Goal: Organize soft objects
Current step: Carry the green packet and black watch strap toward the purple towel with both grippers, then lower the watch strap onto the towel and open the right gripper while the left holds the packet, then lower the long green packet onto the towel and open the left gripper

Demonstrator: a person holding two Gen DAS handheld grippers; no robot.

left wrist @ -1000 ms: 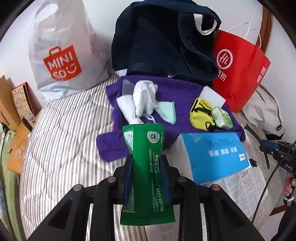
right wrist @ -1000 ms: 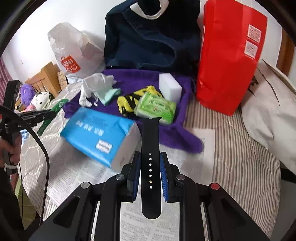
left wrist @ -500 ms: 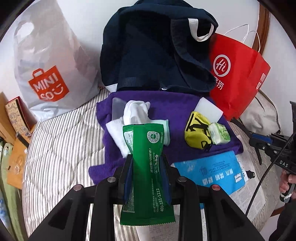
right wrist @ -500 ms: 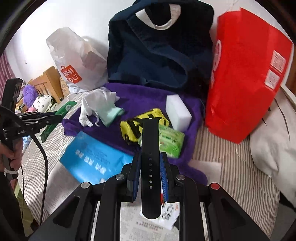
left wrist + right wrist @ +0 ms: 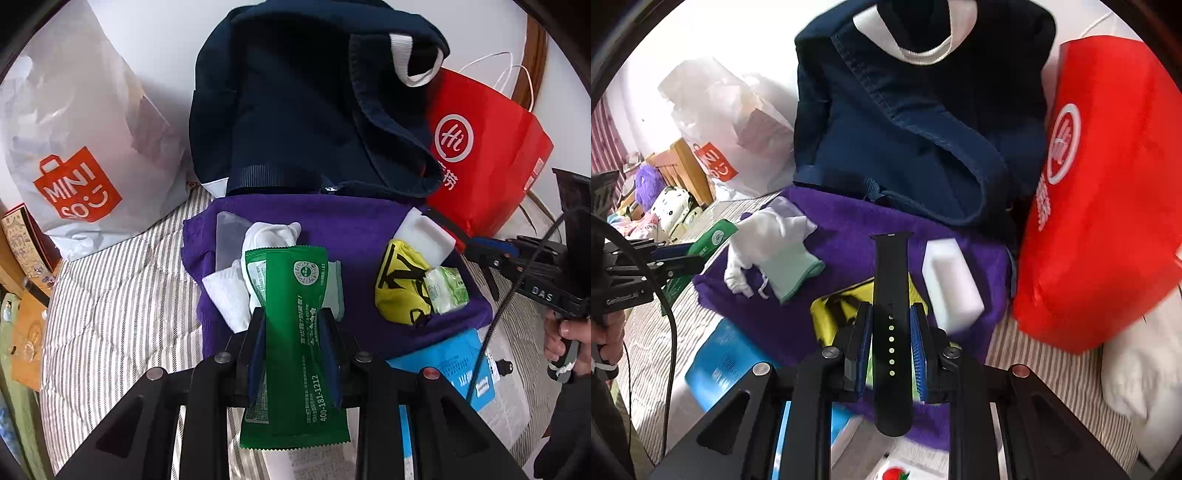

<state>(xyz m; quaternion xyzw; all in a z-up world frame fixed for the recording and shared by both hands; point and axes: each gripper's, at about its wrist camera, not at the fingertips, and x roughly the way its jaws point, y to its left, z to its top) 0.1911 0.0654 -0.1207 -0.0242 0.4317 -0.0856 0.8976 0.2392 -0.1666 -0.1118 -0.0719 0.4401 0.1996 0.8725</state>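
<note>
My left gripper is shut on a green wipes packet and holds it over the near edge of a purple towel. My right gripper is shut on a black watch strap above the same towel. On the towel lie white and mint cloths, a yellow pouch, a small green tissue pack and a white sponge block. A dark navy tote bag stands open behind the towel.
A red paper bag stands at the right and a white MINISO plastic bag at the left. A blue tissue pack lies on newspaper on the striped bed. A white pillow is at the right.
Both grippers have moved forward toward the towel and the navy bag, each still holding its item. The blue tissue pack has slid toward the near edge of both views.
</note>
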